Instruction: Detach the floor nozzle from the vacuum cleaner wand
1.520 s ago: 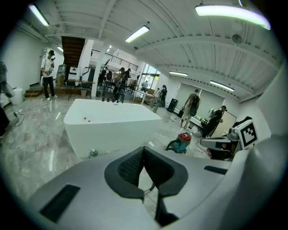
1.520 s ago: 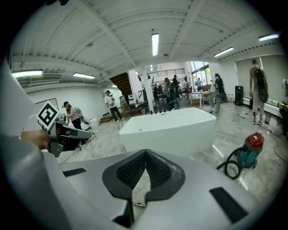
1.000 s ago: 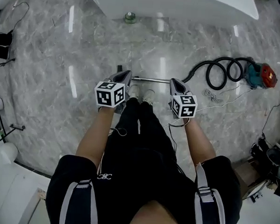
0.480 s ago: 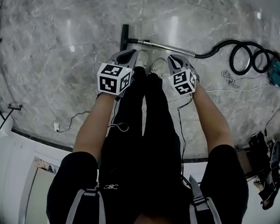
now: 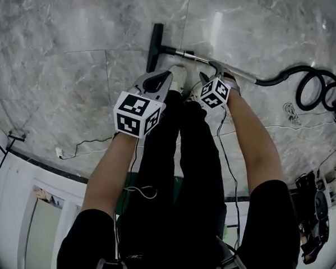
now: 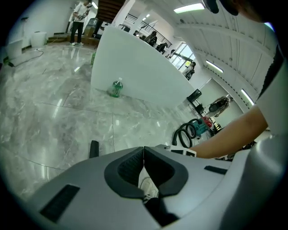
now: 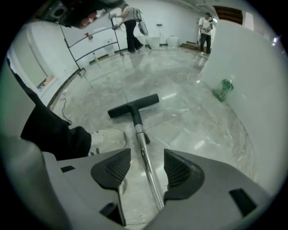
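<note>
I'm opening my right gripper (image 7: 145, 170) over the wand (image 7: 139, 139), which is lying between the jaws at mid-frame, ungripped. My left gripper (image 6: 143, 167) is clenched on nothing. The nozzle (image 7: 133, 106), upper centre, is sitting attached, so the detaching is all ahead.

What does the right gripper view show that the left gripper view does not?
Only the right gripper view: the metal wand running between the right gripper's opening jaws, not gripped, up to the whole floor nozzle. Only the left gripper view: the left gripper shut on nothing, the coiled hose and a forearm. Both: the green bottle by the white counter, and a white shoe.
</note>
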The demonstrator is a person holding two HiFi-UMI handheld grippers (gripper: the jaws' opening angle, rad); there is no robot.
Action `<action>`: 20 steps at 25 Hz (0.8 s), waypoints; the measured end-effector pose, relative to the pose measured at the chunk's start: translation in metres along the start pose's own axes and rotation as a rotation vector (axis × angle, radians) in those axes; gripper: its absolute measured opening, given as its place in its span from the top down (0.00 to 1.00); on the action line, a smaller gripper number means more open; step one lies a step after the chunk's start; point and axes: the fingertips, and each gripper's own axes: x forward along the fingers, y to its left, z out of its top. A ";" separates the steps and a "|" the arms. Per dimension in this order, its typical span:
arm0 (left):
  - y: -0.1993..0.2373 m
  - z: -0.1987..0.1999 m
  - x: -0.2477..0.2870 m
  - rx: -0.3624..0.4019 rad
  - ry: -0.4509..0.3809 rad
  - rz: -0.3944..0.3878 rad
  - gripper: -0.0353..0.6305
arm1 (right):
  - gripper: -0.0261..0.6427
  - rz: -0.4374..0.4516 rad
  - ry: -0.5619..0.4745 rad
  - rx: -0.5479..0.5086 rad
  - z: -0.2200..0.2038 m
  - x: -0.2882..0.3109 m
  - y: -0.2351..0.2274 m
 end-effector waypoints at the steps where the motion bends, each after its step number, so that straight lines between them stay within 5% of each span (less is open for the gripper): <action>1: 0.010 -0.009 0.008 0.006 0.002 0.000 0.93 | 0.63 0.007 0.041 -0.002 -0.007 0.025 -0.002; 5: 0.056 -0.047 0.035 0.082 0.022 0.036 0.93 | 0.61 0.040 0.152 -0.065 -0.025 0.100 0.001; 14: 0.113 -0.051 0.081 -0.054 -0.018 0.008 0.93 | 0.61 0.082 0.279 -0.266 -0.050 0.182 0.013; 20: 0.092 -0.053 0.073 0.058 0.005 0.031 0.93 | 0.68 0.088 0.282 -0.250 -0.041 0.159 0.008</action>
